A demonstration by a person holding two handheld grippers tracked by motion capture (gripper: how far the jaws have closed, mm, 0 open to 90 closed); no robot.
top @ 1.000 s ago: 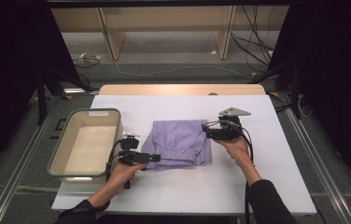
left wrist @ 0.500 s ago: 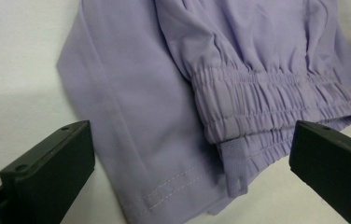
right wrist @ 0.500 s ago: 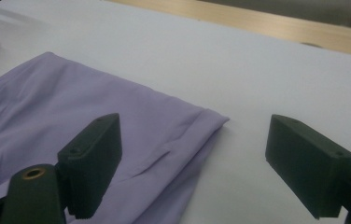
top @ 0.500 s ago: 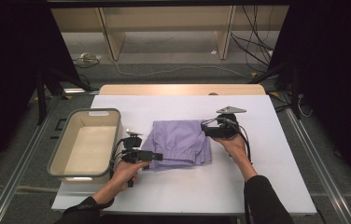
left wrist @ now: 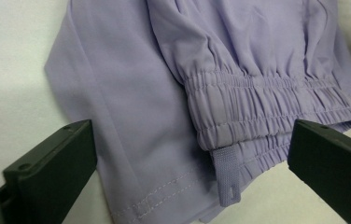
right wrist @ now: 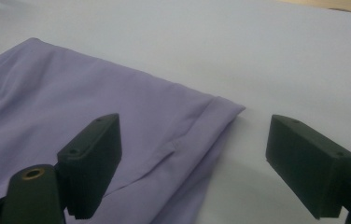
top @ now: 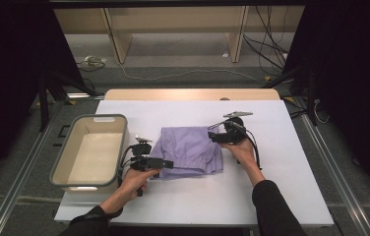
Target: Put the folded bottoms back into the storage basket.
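White table (top: 271,191): flat work surface, its far edge backed by a wooden strip. Grey-rimmed bin (top: 91,152): rectangular, cream inside, standing on the table's left part, long side running front to back. Lilac garment (top: 188,150): folded cloth lying flat at the table's middle, just right of the bin; elastic gathered waistband (left wrist: 262,109) along its near edge, with a small fabric loop (left wrist: 226,179) hanging from it. Left gripper (top: 168,164): held in the person's left hand (top: 136,179) at the garment's near left corner, jaws spread wide, one either side of the waistband end, gripping nothing. Right gripper (top: 212,135): held in the right hand (top: 243,150) at the garment's far right corner, jaws wide apart astride that corner (right wrist: 220,109), nothing clasped.
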